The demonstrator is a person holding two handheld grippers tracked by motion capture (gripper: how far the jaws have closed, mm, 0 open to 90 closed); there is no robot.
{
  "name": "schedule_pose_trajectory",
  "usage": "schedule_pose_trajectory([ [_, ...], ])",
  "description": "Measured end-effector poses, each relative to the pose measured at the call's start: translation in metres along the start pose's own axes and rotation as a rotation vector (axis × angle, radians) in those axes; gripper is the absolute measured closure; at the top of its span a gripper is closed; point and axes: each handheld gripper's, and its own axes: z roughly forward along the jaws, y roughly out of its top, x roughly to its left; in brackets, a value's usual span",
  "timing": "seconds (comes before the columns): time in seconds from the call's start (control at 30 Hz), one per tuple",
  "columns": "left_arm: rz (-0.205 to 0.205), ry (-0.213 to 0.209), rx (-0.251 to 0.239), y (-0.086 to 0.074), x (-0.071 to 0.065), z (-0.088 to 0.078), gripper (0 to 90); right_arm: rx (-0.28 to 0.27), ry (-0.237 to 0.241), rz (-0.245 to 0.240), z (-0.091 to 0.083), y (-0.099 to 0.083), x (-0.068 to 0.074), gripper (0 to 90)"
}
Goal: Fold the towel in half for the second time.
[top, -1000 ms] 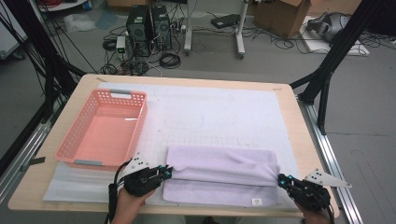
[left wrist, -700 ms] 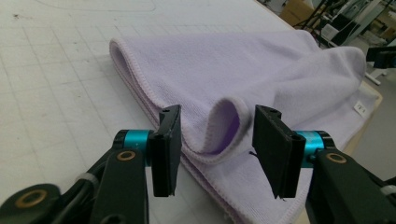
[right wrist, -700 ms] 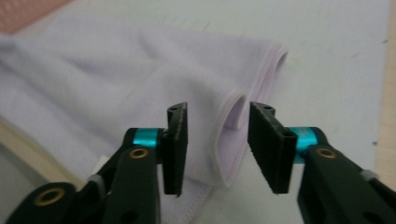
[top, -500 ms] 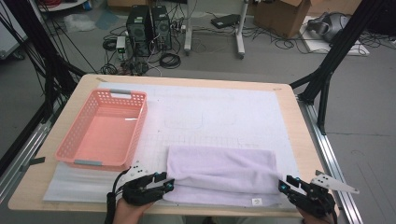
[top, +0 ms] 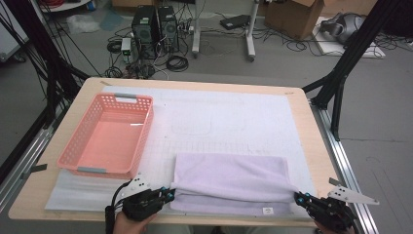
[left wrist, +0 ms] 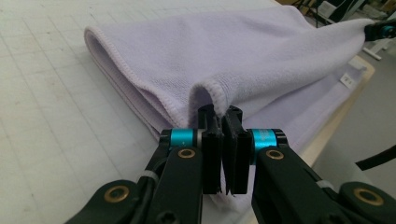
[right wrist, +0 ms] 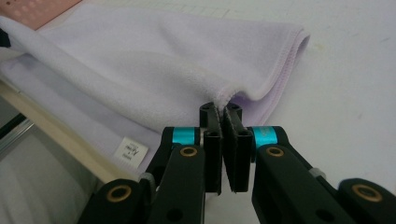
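Towel of pale lilac colour lies folded in the lower middle of the high view, on the white mat that covers the desk. Its near edge is close to the front edge of the desk, and a small white label shows at the lower right of the cloth.

Left tongs are at the lower left corner of the towel. Their jaws have just been closing, and in the left gripper view the left tongs are pressed together on the hemmed upper layer of the towel, which rises into a small fold between them.

Right tongs are at the lower right corner of the towel. These jaws have also just been closing, and in the right gripper view the right tongs pinch the hem of the upper layer of the towel, lifted a little from the lower layer.

Pink basket stands in the left part of the high view, beside the towel and apart from it.
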Motion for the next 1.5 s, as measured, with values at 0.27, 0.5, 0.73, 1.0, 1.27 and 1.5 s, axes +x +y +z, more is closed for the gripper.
schedule_pose_trajectory([
  [0.27,-0.041,0.008,-0.028,-0.005,0.002,-0.008,53.9,0.115,-0.04,0.037,-0.007,-0.012,0.0,65.4],
  [0.5,-0.04,0.044,-0.092,0.004,0.007,-0.007,48.5,-0.037,-0.114,-0.011,-0.01,0.0,0.004,73.7],
  [0.73,-0.027,0.075,-0.065,0.009,0.012,0.007,48.5,0.056,-0.053,-0.088,0.036,0.005,0.015,75.7],
  [1.0,-0.027,0.089,-0.068,0.017,0.022,0.012,45.1,0.234,-0.031,-0.098,0.031,0.002,0.013,77.9],
  [1.27,-0.028,0.092,-0.056,0.028,0.035,0.025,43.1,0.027,-0.079,-0.074,0.042,0.029,-0.006,69.8],
  [1.5,-0.023,0.089,-0.039,0.037,0.045,0.038,43.4,0.091,-0.097,-0.128,0.101,0.048,-0.019,75.3],
])
